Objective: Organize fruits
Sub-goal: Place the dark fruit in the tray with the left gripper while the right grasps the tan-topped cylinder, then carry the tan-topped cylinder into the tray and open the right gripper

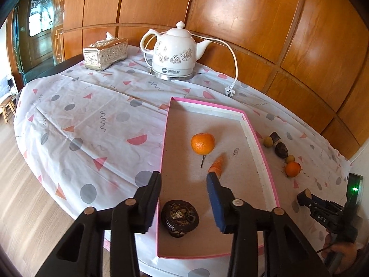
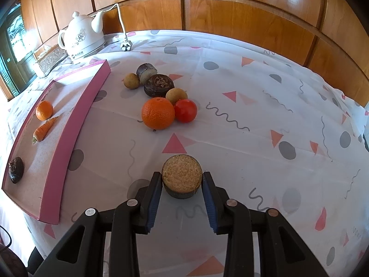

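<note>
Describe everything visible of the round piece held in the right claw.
The round piece is a short cylinder with a dark rind-like side and a flat, tan, grainy cut face turned toward the camera. It is clamped between the right claw's two blue-padded fingers, one on each side, and seems lifted above the patterned tablecloth. Nothing else touches it.

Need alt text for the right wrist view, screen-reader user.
The right gripper is shut on a dark round fruit piece with a tan cut face above a patterned tablecloth. Beyond it sit an orange, a red tomato and small brown fruits. To the left, a pink tray holds a small orange, a carrot and a dark fruit.
</note>
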`<state>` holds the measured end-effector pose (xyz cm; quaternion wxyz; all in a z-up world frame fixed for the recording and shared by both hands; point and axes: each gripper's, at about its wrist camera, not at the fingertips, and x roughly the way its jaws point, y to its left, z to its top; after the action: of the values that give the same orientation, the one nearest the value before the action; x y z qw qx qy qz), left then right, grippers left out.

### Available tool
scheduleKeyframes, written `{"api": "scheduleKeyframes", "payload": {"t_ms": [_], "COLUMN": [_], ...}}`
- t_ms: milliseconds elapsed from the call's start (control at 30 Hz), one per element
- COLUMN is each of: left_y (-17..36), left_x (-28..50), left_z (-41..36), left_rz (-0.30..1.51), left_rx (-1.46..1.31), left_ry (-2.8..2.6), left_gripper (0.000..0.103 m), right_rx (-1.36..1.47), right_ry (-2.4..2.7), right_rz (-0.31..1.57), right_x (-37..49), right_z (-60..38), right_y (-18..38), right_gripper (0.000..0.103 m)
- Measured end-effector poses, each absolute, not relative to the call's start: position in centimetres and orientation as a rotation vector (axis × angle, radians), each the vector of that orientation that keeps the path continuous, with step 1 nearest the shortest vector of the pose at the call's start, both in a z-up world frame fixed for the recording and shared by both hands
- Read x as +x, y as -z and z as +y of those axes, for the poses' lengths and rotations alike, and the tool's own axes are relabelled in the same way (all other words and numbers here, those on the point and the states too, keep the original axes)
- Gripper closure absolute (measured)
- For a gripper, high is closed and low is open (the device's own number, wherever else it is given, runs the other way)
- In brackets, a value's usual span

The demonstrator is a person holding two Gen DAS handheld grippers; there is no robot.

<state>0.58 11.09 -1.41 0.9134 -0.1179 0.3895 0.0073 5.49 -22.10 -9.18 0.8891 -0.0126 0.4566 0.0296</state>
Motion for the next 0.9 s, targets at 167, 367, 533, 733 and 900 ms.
{"api": "scheduleKeyframes", "payload": {"t_ms": [167,367,533,733,900], "left_y": [1.6,1.7,1.6,1.7,1.6], "left_x": [0.3,0.0,-0.2,-0.4,-0.7], "left_z": [10.8,11.1,11.5,12.1,13.2], "left_rz": [0.802,0.798,0.792,0.788,0.783], "left_rx": [-0.232,-0.224,-0.233,-0.250,-0.303], "left_ry": [-0.044,-0.090,-0.103,-0.112,-0.111], "left_gripper": [0.047,0.036,0.035,0.035,0.032], "right_rx": [-0.032,-0.029,-0.018,-0.017,-0.026], "right_ry": [-0.052,-0.057,-0.098,-0.183,-0.267], "right_rz": [0.945,0.950,0.939,0.903,0.883], "right_x": [5.3,5.0,4.3,3.7,3.4], "right_z": [-21.9,-21.8,-21.0,-18.6,-16.1], "right_y": [9.2,9.0,8.1,6.1,4.6], "right_gripper": [0.067,0.068,0.068,0.068,0.068]}}
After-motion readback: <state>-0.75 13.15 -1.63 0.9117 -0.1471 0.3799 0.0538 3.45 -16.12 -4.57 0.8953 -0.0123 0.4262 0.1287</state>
